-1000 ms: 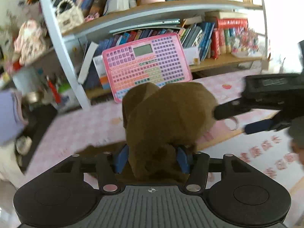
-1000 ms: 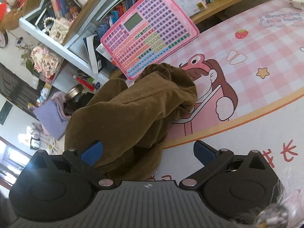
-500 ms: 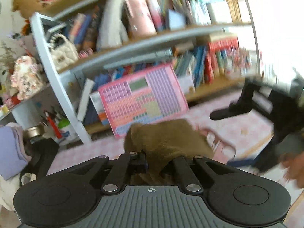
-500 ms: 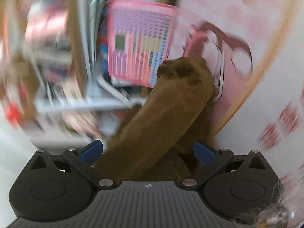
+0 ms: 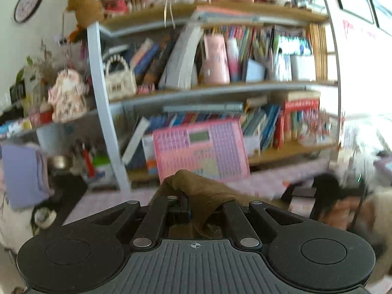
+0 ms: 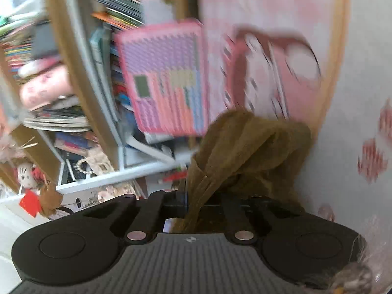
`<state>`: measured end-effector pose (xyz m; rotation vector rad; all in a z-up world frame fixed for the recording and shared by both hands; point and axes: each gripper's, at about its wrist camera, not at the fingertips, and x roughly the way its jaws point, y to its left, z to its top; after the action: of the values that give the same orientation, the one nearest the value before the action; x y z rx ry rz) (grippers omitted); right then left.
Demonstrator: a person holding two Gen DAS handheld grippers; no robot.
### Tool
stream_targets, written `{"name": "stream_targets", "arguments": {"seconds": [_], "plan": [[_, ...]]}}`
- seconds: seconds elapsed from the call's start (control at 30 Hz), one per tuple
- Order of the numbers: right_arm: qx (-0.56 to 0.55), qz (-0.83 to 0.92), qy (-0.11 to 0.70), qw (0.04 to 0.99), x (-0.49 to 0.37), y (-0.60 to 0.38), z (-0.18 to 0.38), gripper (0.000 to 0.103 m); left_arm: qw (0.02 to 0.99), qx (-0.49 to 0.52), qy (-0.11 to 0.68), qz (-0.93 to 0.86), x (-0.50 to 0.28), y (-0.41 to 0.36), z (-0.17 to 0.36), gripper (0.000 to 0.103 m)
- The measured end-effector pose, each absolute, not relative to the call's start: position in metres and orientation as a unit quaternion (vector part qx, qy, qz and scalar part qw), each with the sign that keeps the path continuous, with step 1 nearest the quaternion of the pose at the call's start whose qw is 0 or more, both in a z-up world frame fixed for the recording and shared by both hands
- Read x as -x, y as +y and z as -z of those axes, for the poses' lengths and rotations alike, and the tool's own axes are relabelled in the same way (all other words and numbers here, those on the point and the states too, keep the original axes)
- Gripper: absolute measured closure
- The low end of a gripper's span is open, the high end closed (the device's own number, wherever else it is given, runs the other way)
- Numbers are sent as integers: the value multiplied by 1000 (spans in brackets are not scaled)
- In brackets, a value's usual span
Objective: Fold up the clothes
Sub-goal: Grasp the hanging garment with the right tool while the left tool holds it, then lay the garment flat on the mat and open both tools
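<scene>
Garment: brown corduroy garment (image 5: 203,193), bunched, ribbed, pinched at two spots.
Left gripper (image 5: 196,208): jaws pressed together on a fold of cloth.
Right gripper (image 6: 193,205): jaws clamped on a twisted strand.
Left view only: bookshelf (image 5: 220,90) upright, pink toy keyboard (image 5: 199,150), right gripper blurred at right.
Right view only: rolled scene; pink patterned mat (image 6: 269,36).
Axis: in right view, cloth runs from jaws up and rightward, lifted above mat.

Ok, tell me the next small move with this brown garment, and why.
Probably draw the two grippers apart to spread it. The left gripper and right gripper are both shut on the brown garment, which hangs bunched between them, so no edge is laid out for folding.
</scene>
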<state>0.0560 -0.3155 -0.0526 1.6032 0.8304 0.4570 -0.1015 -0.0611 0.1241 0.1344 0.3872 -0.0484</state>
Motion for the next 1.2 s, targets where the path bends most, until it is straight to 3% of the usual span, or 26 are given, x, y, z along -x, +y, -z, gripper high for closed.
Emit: {"name": "stream_targets", "arguments": {"seconds": [0.13,0.37,0.43,0.5,0.57,0.67,0.73,0.83,0.9,1.03,1.2], "plan": [[-630,-213,277,693,-69,-352,-7,97,975,-40,198,92,96,-72,-115,99],[-369,-318,32,873,-54,-371,-206,97,958,-3,160,240,82,-93,-114,89],[-295,-347,-8,890,-47,-352,-248,97,954,3,169,247,82,-84,-108,78],[-232,-374,8,898,-51,-324,-264,97,956,14,183,230,84,-67,-100,73],[-180,-405,81,893,-67,-285,-255,97,957,37,206,201,86,-41,-89,73],[-107,-435,248,859,-88,-216,-185,97,961,63,229,140,93,-1,-75,73],[-68,-439,377,813,-87,-171,-109,97,962,77,241,101,99,26,-68,73],[8,-439,496,749,-48,-124,-9,97,961,95,252,60,106,58,-62,73],[13,-436,522,733,-29,-110,21,97,961,94,257,47,109,72,-61,73],[-68,-413,542,729,-30,-106,30,97,958,82,271,41,106,81,-57,73],[-74,-384,543,743,-11,-101,30,93,954,71,283,62,89,84,-50,73]]}}
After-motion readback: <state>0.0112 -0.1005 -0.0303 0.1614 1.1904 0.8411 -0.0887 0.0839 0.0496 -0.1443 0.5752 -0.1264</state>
